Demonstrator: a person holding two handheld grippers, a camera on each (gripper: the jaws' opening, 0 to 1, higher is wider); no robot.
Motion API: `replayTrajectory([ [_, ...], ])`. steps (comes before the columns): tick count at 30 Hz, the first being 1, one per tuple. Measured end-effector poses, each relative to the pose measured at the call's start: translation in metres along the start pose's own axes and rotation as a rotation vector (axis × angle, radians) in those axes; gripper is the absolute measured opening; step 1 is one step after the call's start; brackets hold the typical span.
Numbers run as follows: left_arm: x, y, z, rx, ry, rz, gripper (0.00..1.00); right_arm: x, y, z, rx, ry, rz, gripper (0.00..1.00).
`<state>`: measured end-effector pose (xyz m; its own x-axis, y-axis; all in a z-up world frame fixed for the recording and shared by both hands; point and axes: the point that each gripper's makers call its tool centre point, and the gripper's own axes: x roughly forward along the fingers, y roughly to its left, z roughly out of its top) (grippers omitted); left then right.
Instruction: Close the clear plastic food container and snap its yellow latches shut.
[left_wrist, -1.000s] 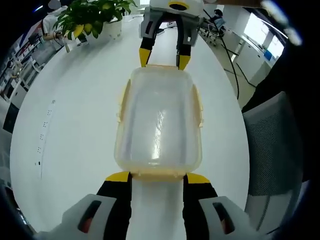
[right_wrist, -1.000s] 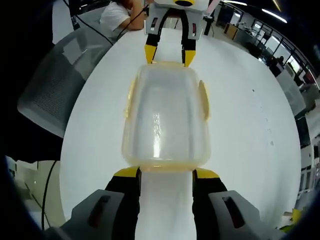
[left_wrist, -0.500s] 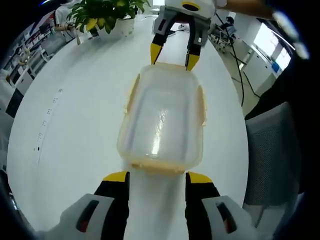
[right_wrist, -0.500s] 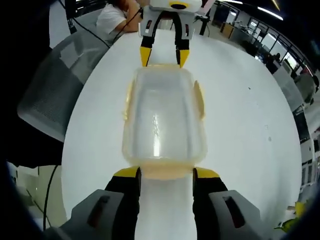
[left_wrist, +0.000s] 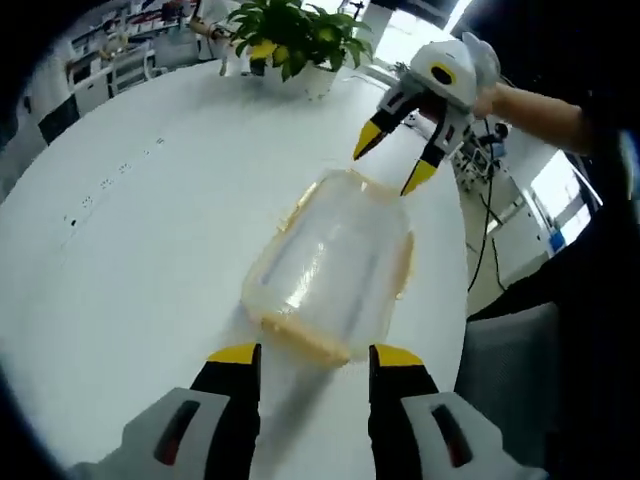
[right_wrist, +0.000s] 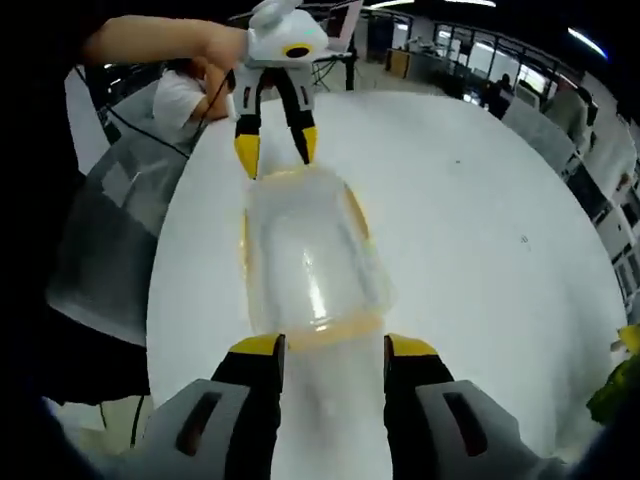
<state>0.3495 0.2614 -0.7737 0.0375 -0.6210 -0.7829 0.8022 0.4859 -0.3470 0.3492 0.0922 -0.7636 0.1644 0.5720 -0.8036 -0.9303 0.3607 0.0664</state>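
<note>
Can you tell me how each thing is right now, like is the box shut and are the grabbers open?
container: lying flat on the white table, lid on top.
yellow latches: along the rim; cannot tell if snapped.
left gripper: open, jaws at the container's near end, holding nothing.
right gripper: open, jaws at the opposite end, holding nothing.
potted plant: upright at the table's far edge.

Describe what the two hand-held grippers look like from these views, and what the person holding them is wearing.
Each hand-held gripper has two black jaws with yellow tips on a grey-white body. The left hand-held gripper and the right hand-held gripper look alike. Seen head-on, the right one has a rounded white housing with a yellow ring around its lens. The arm behind it is bare up to a dark sleeve.
</note>
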Motion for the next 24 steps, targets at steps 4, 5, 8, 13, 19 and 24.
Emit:
replayTrajectory([
  [4,0.001,-0.002,-0.001,-0.05,-0.046,-0.014,0.36,0.004,0.002,-0.004,0.016,0.0,0.003,0.36],
  [5,0.002,-0.001,-0.003,-0.07,-0.047,-0.008,0.36,0.005,0.005,-0.006,0.037,0.006,0.012,0.35],
  [8,0.003,-0.001,-0.003,-0.121,-0.079,0.004,0.32,0.008,0.011,-0.006,0.078,-0.01,0.034,0.31],
  [13,0.006,-0.002,-0.006,-0.14,-0.097,0.037,0.26,0.01,0.02,-0.005,0.2,-0.036,0.087,0.21],
  [19,0.008,-0.002,-0.004,-0.17,-0.111,0.041,0.26,0.01,0.02,-0.006,0.264,-0.089,0.116,0.19],
  [24,0.008,-0.002,-0.003,-0.19,-0.113,0.06,0.26,0.012,0.019,-0.007,0.243,-0.104,0.133,0.17],
])
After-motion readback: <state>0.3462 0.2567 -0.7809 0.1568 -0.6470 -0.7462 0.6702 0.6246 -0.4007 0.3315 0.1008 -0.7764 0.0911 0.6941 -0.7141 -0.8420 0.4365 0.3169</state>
